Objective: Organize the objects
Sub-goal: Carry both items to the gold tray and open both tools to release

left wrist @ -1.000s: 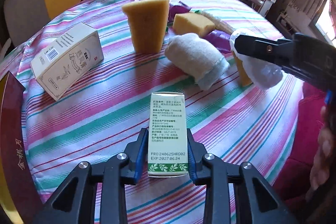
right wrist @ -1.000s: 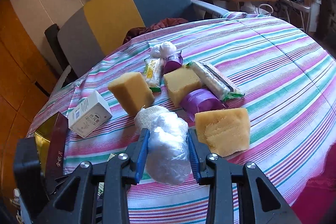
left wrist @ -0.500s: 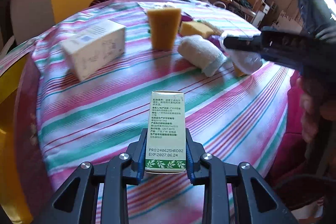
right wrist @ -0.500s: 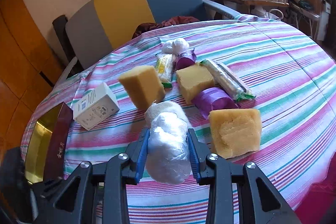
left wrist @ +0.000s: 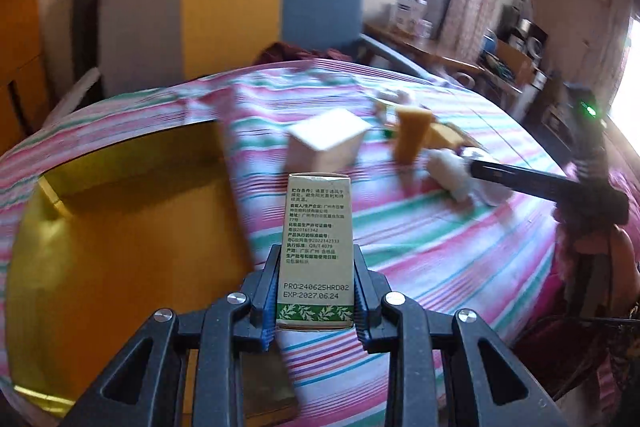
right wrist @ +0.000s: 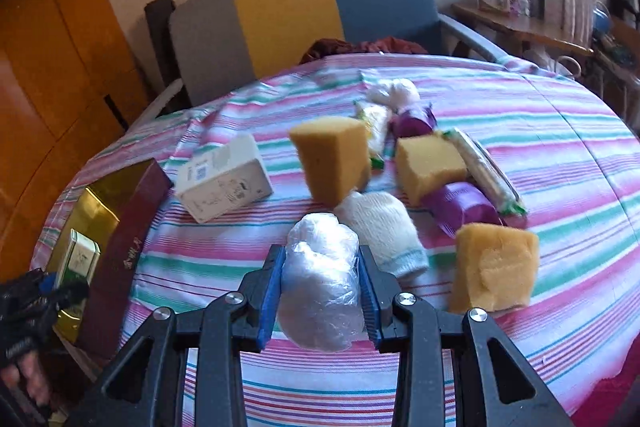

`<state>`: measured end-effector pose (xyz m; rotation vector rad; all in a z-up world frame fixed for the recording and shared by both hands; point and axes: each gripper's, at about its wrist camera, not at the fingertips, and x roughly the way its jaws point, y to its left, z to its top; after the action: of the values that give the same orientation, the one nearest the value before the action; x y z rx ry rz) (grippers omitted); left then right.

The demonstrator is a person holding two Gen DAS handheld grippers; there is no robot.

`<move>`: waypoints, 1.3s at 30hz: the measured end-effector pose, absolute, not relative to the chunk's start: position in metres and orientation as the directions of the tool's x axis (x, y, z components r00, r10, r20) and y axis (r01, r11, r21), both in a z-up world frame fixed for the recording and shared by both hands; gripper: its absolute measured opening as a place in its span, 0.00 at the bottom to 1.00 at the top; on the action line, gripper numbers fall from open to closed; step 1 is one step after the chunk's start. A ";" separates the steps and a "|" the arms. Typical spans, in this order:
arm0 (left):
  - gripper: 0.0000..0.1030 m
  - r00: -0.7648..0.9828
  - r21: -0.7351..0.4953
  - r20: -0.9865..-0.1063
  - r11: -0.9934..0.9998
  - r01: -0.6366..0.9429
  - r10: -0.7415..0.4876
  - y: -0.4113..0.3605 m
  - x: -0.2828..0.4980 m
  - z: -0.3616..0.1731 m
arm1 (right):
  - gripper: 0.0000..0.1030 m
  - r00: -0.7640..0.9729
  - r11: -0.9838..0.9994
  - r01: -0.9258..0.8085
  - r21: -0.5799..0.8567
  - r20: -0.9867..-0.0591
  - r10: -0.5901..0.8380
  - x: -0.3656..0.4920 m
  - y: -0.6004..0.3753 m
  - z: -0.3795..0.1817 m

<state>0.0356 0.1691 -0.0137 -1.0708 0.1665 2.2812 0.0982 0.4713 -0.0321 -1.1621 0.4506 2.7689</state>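
Note:
My left gripper [left wrist: 316, 291] is shut on a small green-and-white carton [left wrist: 317, 247] printed with text, held above the striped tablecloth right beside a gold-lined box [left wrist: 120, 227]. In the right wrist view that carton [right wrist: 78, 259] hangs over the gold box [right wrist: 92, 211] at the far left, with the left gripper [right wrist: 44, 295] and a hand below it. My right gripper [right wrist: 320, 291] is shut on a crumpled clear plastic bundle [right wrist: 322, 279], lifted in front of a rolled white cloth [right wrist: 380, 227]. The right gripper [left wrist: 476, 165] also reaches in from the right in the left wrist view.
On the striped table [right wrist: 560, 155] lie a white box [right wrist: 224, 183], three yellow sponges [right wrist: 332, 159], two purple packets [right wrist: 460, 207], wrapped snack bars [right wrist: 484, 171] and a white bundle [right wrist: 396, 93]. A grey, yellow and blue chair [right wrist: 304, 7] stands behind. The gold box has a maroon wall [right wrist: 128, 243].
My left gripper has swung left and up with the carton, from over the stripes to the gold box's edge. The right gripper with the plastic bundle shifted slightly and rolled.

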 end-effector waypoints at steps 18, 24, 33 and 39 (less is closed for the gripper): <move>0.29 -0.550 -0.009 -0.819 -0.962 -0.271 0.163 0.029 -0.019 -0.054 | 0.35 -0.751 -0.978 0.029 0.204 -0.641 -0.156 0.099 0.357 0.013; 0.29 -0.544 0.070 -0.835 -0.966 -0.248 0.079 0.010 -0.026 -0.072 | 0.36 -0.748 -0.963 0.154 0.221 -0.611 -0.260 0.095 0.282 0.023; 0.29 -0.555 0.137 -0.832 -0.970 -0.199 -0.003 -0.017 -0.034 -0.079 | 0.36 -0.684 -0.936 0.261 0.235 -0.639 -0.351 0.075 0.201 0.016; 0.31 -0.539 0.080 -0.842 -0.981 -0.175 0.028 -0.028 -0.036 -0.070 | 0.38 -0.643 -0.925 0.281 0.257 -0.665 -0.380 0.061 0.172 0.003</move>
<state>-0.0362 -0.0283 -0.0701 -1.4447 0.2342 2.6482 0.0609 0.1721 0.0030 -1.3585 0.2324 3.2271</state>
